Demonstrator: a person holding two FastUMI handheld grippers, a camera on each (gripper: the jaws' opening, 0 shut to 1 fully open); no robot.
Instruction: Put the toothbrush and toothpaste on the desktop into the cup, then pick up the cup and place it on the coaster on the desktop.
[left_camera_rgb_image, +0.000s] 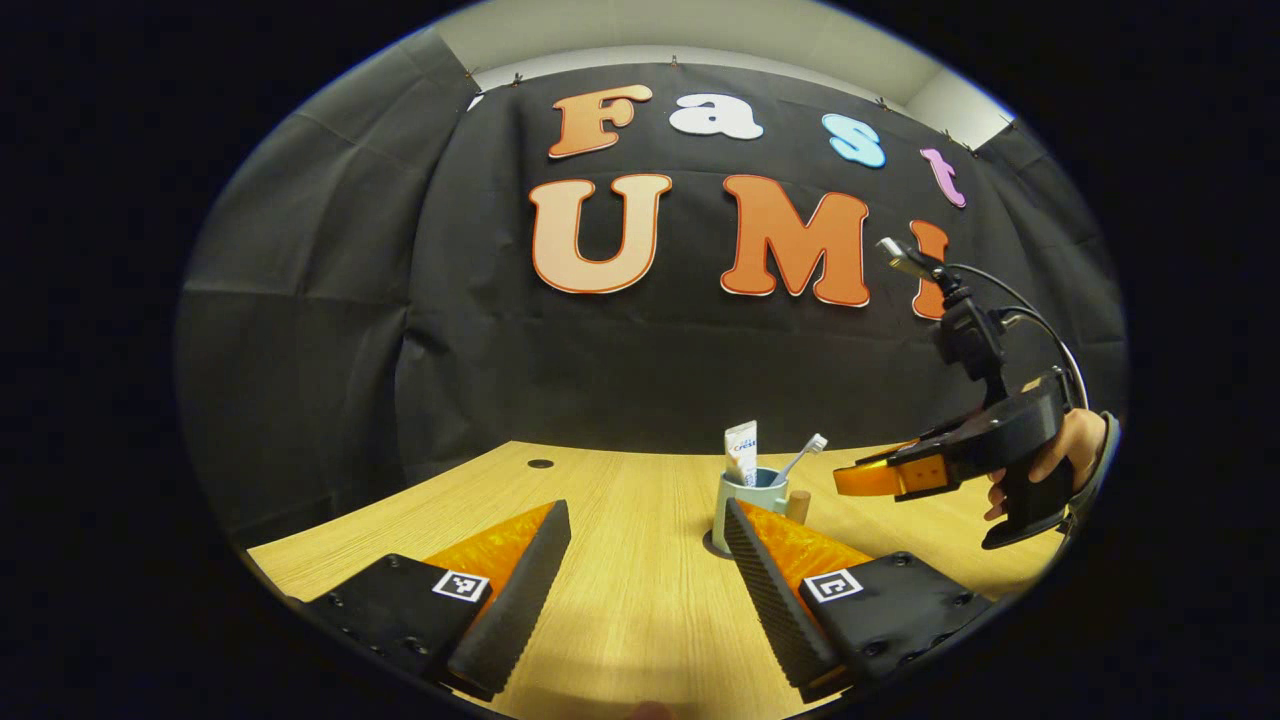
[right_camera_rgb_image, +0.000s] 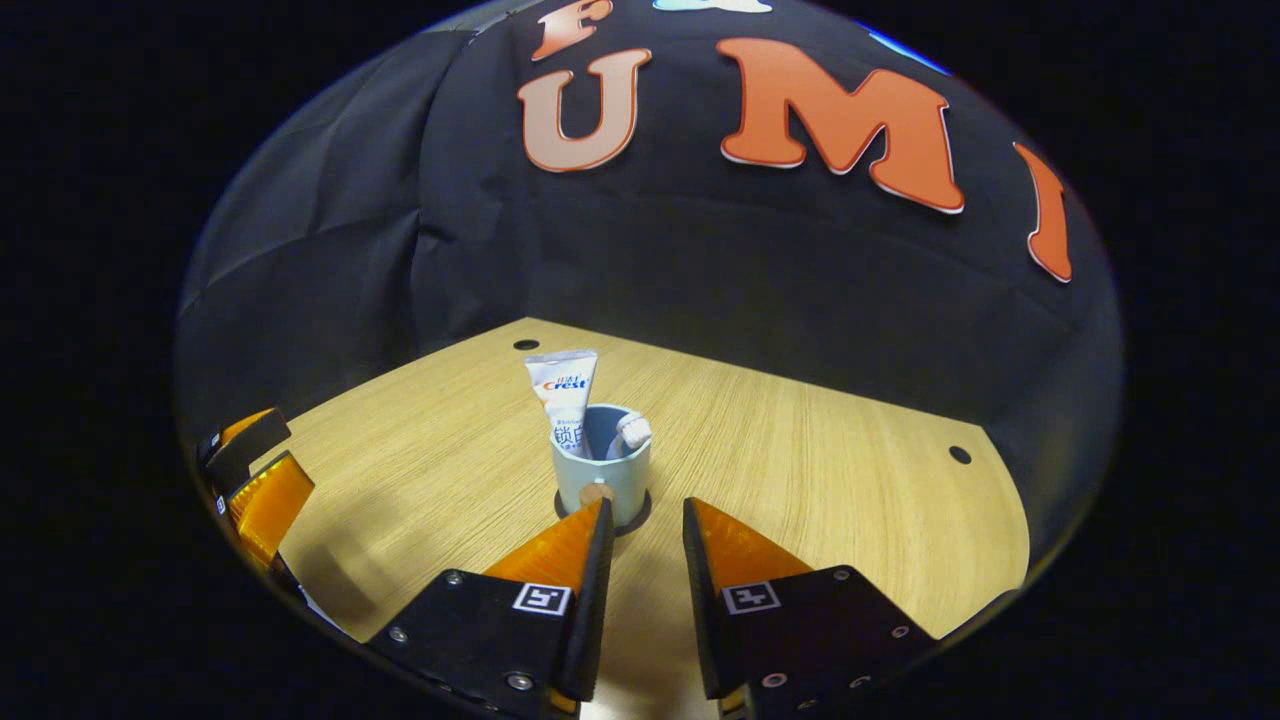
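Two items stand in the cup (right_camera_rgb_image: 602, 470): the toothpaste (right_camera_rgb_image: 566, 400) tube, upright and leaning slightly left, and the toothbrush (left_camera_rgb_image: 803, 457), bristle head up and tilted right. Cup sits on a dark round coaster (right_camera_rgb_image: 640, 522), only its rim edge visible under the base, near the middle of the desk (right_camera_rgb_image: 800, 470). A small brown knob on the cup's wall is partly hidden by a claw finger.

Left claw (left_camera_rgb_image: 648, 560): fingers wide apart, empty, low over the desk, cup just beyond its right finger. Right claw (right_camera_rgb_image: 642, 545): fingers narrow but not touching, empty, just short of the cup. In the left gripper view, a hand (left_camera_rgb_image: 1070, 450) holds that claw raised right of the cup; toothbrush handle is hidden inside the cup.
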